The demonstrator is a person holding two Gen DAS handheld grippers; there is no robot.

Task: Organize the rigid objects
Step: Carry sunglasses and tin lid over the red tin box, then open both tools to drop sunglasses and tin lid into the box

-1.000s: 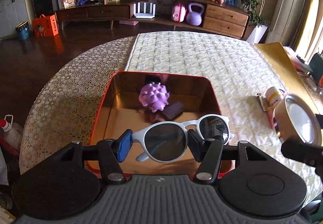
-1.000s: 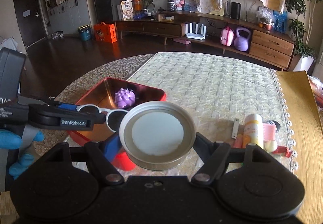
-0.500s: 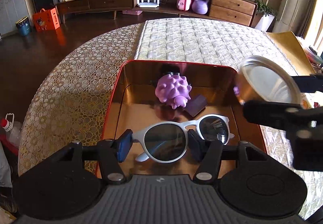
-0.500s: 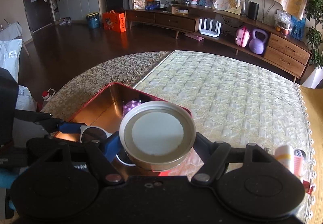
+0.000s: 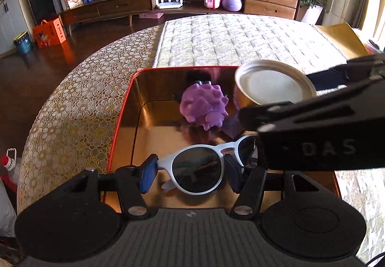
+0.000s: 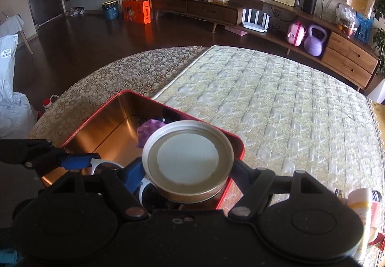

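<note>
Inspecting the red tin (image 5: 121, 120) on the worktop (image 5: 72, 103), we find both loads held above its gold floor: we judge each should be lowered until nearly seated before release. The right tongs (image 6: 190, 170) grip the round lid (image 6: 187, 158), best set clear of the purple spiky toy (image 5: 204, 108). The left tongs (image 5: 190, 170) clamp one lens of the white sunglasses (image 5: 199, 168).

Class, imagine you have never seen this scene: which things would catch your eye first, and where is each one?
First, the white sunglasses gripped in the left gripper, held over the red tin. Next, the round metal lid clamped in the right gripper, hanging above the tin's right side. Then the spiky purple toy lying inside the tin near its far wall.
</note>
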